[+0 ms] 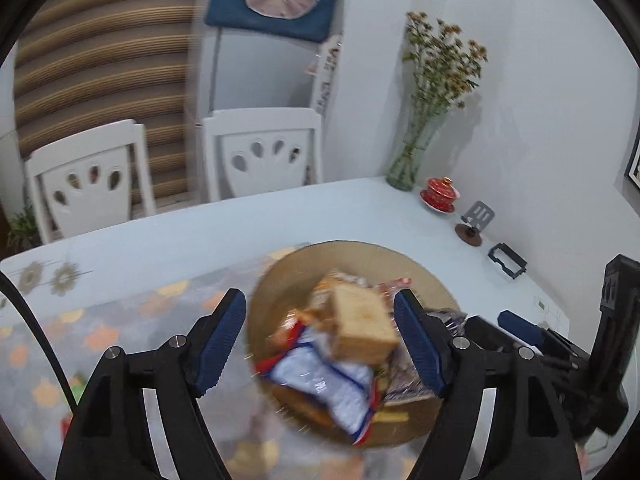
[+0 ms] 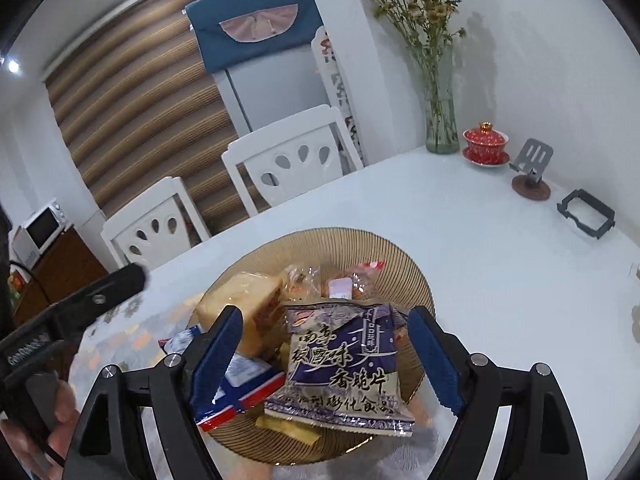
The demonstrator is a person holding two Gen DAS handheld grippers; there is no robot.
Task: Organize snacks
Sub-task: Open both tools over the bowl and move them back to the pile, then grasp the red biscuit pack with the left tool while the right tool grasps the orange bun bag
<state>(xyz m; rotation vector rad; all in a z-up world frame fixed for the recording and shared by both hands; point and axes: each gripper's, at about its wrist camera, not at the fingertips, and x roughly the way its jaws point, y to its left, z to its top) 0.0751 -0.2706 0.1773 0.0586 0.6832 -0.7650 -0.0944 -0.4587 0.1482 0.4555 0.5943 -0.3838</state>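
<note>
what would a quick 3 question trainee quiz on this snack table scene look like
1. True or false: the right gripper is shut on the purple snack bag.
2. Multiple choice: the snacks sit in A) a white box, B) a round ribbed brown plate, C) a metal bucket.
3. Fill in: the red lidded cup stands right beside the glass ____ of dried flowers.

Key
1. False: its jaws are open on either side of the bag, which lies on the pile.
2. B
3. vase
</note>
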